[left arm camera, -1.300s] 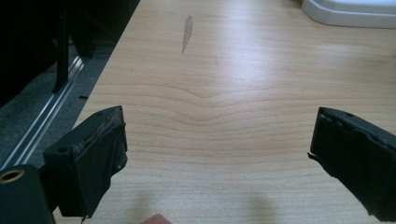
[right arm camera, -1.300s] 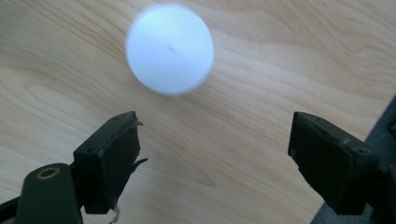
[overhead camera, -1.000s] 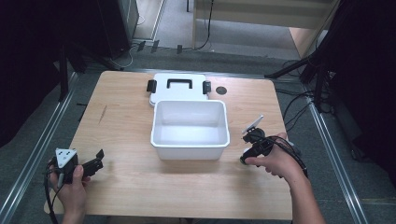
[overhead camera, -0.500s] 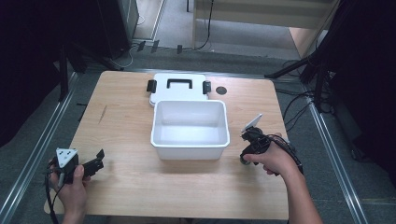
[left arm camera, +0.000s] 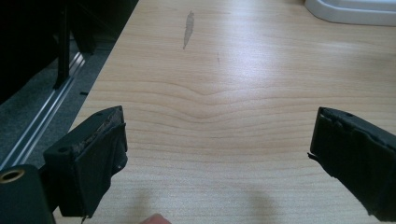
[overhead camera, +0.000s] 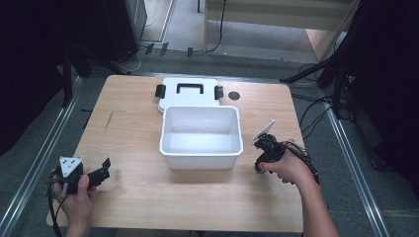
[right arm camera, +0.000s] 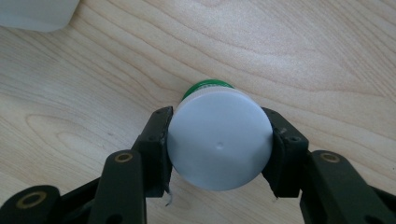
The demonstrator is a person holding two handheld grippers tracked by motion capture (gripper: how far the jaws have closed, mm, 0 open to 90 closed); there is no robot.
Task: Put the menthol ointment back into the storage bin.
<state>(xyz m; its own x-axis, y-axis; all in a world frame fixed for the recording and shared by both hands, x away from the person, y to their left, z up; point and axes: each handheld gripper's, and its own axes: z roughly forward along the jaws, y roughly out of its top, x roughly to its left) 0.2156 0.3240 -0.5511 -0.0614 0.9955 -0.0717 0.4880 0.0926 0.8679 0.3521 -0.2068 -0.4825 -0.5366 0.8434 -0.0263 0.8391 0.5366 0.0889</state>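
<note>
fingers (right arm camera: 159, 140) pinch white-capped jar (right arm camera: 219, 140), closing.

right gripper (overhead camera: 260, 157) just beside the white bin (overhead camera: 201, 153), perhaps on something small; left gripper (overhead camera: 101, 170) apart.

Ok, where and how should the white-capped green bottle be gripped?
Grip the bottle across its round white cap, from above: it stands upright on the table, so the cap's opposite sides are free. The right gripper has just been closing and now clamps them.
</note>
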